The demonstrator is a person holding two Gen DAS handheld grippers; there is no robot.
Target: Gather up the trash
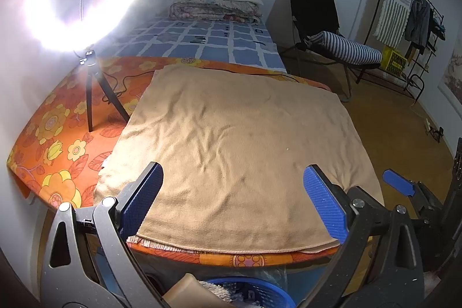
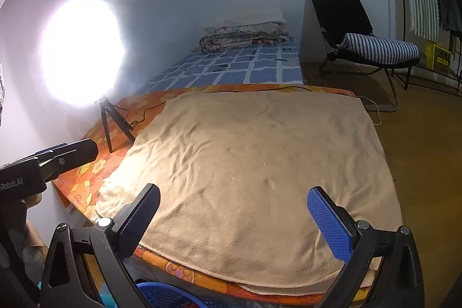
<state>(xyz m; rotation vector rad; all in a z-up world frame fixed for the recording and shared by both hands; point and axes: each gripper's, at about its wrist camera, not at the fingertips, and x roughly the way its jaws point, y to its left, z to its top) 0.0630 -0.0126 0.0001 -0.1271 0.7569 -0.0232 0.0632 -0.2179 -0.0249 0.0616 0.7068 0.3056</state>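
Observation:
A tan blanket (image 1: 236,152) covers a table with an orange flowered cloth (image 1: 57,140); it also shows in the right wrist view (image 2: 254,169). No loose trash shows on the blanket. A blue basket (image 1: 248,292) with wrappers and a brown item in it sits below the table's near edge, and its rim shows in the right wrist view (image 2: 164,295). My left gripper (image 1: 234,198) is open and empty above the near edge. My right gripper (image 2: 234,215) is open and empty too. The right gripper's blue pad shows in the left wrist view (image 1: 398,182).
A lit ring light on a small tripod (image 1: 92,88) stands at the table's left, its cable running across the cloth. Behind are a bed with a blue checked sheet (image 1: 208,42), a black chair with a striped cushion (image 1: 346,48) and a clothes rack (image 1: 415,19).

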